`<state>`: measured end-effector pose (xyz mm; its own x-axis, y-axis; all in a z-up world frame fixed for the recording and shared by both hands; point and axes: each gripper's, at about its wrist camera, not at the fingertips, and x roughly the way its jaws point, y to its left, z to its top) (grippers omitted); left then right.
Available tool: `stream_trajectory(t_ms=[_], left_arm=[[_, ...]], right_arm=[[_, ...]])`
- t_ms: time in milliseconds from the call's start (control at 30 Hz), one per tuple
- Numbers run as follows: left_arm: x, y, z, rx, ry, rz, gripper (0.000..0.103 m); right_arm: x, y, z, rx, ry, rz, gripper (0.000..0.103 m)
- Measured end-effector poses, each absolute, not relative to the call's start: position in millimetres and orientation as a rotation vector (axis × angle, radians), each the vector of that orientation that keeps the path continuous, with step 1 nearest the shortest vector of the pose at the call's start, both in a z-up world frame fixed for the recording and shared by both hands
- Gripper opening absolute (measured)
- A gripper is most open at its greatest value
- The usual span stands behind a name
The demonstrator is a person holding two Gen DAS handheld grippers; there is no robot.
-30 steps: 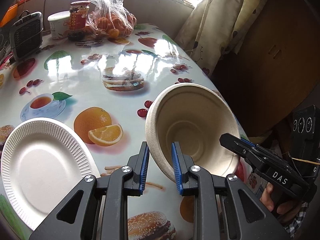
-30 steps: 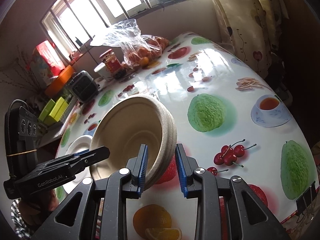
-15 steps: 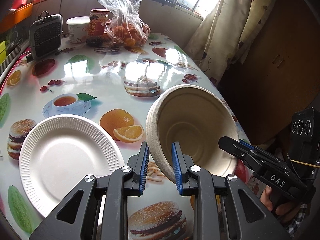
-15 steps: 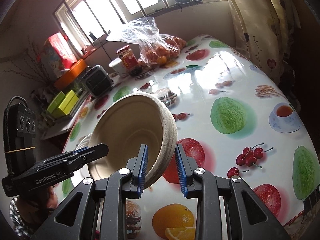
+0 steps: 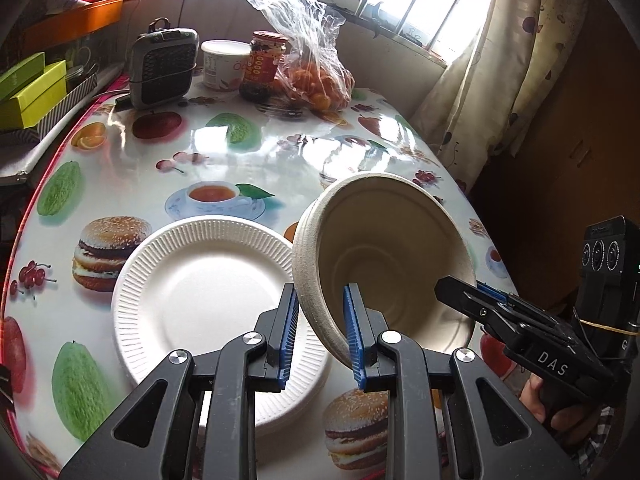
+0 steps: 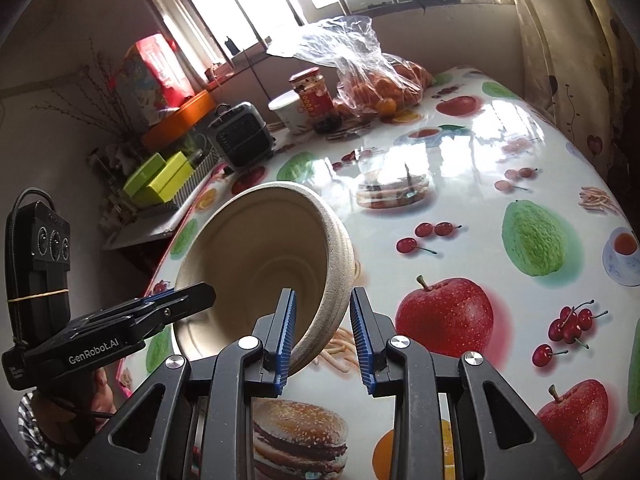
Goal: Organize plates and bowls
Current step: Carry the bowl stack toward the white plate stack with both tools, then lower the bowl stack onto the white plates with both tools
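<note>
The white paper plate (image 5: 200,300) at the lower middle of the left wrist view has its near edge covered by the left gripper (image 5: 320,332), and its right rim slips behind the tan bowl (image 5: 384,256). In the right wrist view the bowl (image 6: 264,252) hides that plate altogether. The right gripper (image 5: 460,292) reaches into the bowl, so how its jaws sit on the far rim cannot be made out. The jar (image 5: 264,64) label is too small to read. The table (image 5: 120,168) runs off the lower left edge.
</note>
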<state>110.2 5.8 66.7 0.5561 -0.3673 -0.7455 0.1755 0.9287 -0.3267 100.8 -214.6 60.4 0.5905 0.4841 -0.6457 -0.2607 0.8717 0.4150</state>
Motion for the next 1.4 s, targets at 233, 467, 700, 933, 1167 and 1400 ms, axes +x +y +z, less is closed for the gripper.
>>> stream_trajectory(t_ms=[233, 467, 700, 933, 1167, 1400], left_arm=[[103.0, 32.6, 64.4, -0.251, 0.919, -0.271, 0.024], [97.2, 54.5, 59.6, -0.273, 0.915, -0.222, 0.024], [95.3, 74.7, 51.6, -0.295, 0.922, -0.182, 0.024], [98.1, 90.1, 46.2, -0.311, 0.929, -0.154, 0.024], [103.2, 98.8, 39.5, -0.33, 0.944, -0.144, 0.024], [107.7, 97.9, 35.4, -0.332, 0.957, -0.145, 0.024]], right_arm=[[103.3, -186.3, 59.2, 0.258, 0.85, 0.492, 0.027], [108.4, -160.8, 56.8, 0.228, 0.869, 0.537, 0.027], [117.6, -139.4, 47.6, 0.22, 0.906, 0.576, 0.027], [126.4, -122.4, 45.0, 0.202, 0.923, 0.601, 0.027], [132.6, -113.3, 42.1, 0.197, 0.939, 0.61, 0.027], [136.8, -113.9, 38.1, 0.204, 0.954, 0.603, 0.028]])
